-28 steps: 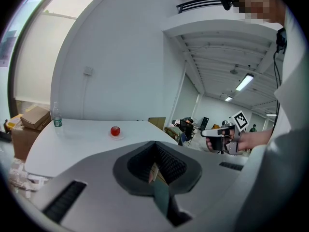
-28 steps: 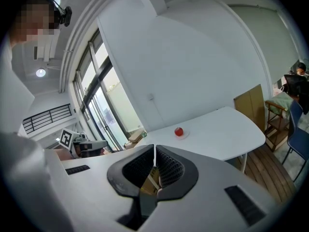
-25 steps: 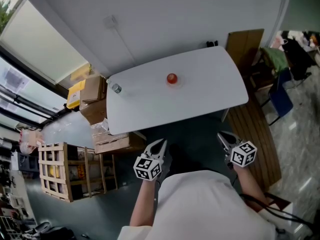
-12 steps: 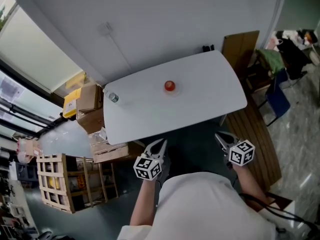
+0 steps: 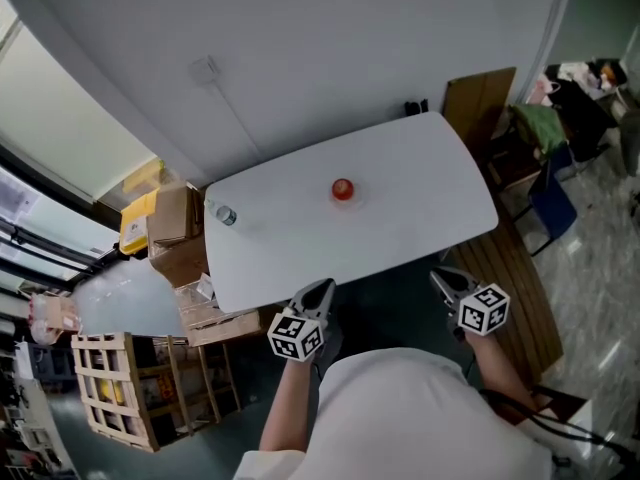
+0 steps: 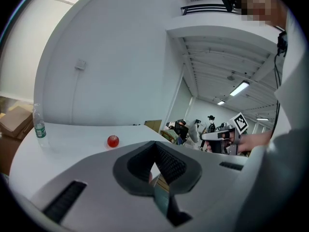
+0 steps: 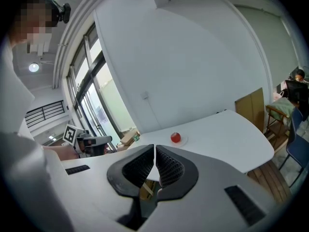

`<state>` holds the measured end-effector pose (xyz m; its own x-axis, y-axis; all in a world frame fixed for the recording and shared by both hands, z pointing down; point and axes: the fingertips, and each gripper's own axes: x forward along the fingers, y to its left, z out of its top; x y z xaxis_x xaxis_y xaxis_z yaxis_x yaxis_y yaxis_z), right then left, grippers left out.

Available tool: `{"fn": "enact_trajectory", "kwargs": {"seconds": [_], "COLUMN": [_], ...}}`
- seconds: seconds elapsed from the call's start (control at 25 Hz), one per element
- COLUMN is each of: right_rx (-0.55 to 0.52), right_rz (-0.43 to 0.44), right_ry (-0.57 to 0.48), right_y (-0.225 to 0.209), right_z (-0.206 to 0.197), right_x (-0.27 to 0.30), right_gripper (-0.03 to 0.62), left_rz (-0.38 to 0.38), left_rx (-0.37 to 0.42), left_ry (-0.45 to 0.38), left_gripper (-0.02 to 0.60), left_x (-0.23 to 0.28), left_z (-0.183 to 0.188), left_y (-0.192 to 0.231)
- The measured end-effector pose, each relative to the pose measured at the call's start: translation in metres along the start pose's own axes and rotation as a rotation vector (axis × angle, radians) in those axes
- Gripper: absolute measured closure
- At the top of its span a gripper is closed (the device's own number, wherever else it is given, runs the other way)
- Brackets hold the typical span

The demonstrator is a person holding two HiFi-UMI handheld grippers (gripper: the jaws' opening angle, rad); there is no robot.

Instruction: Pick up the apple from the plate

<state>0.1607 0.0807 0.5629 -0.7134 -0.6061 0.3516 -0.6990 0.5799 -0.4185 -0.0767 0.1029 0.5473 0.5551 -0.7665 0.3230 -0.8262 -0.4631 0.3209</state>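
A small red apple (image 5: 343, 188) sits on a pale plate (image 5: 354, 197) near the middle of a white table (image 5: 420, 198). It also shows as the apple (image 6: 113, 140) in the left gripper view and the apple (image 7: 175, 137) in the right gripper view, far ahead of both jaws. My left gripper (image 5: 320, 290) hovers just short of the table's near edge, shut and empty. My right gripper (image 5: 444, 279) is level with it, off the table's near right, jaws together with nothing between them. Both stay well apart from the apple.
A water bottle (image 5: 225, 214) stands at the table's left end. Cardboard boxes (image 5: 172, 230) and a wooden crate (image 5: 110, 388) are stacked left of the table. A wooden board (image 5: 478, 90) leans at the wall, and chairs with clothes (image 5: 550, 133) stand to the right.
The whole view has shifted as I walked closer to the table. Both grippers now sit nearer its front edge, still shut.
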Motion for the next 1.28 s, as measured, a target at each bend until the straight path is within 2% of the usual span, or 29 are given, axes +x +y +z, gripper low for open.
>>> {"fn": "enact_trajectory", "kwargs": {"seconds": [0.6, 0.92, 1.28], "right_rx": [0.038, 0.051, 0.059], "right_rz": [-0.094, -0.140, -0.161], "right_ry": [-0.003, 0.004, 0.037], "right_y": [0.000, 0.005, 0.015], "right_z": [0.036, 0.045, 0.041], "right_x": [0.078, 0.119, 0.145], "right_gripper": [0.557, 0.557, 0.557], "left_rz": [-0.086, -0.197, -0.200], "left_rx": [-0.001, -0.001, -0.016], "left_ry": [0.043, 0.045, 0.082], "left_gripper": [0.580, 0.580, 0.580], "left_x": [0.041, 0.048, 0.048], "left_z": [0.042, 0.055, 0.051], "left_y": [0.088, 0.122, 0.157]}}
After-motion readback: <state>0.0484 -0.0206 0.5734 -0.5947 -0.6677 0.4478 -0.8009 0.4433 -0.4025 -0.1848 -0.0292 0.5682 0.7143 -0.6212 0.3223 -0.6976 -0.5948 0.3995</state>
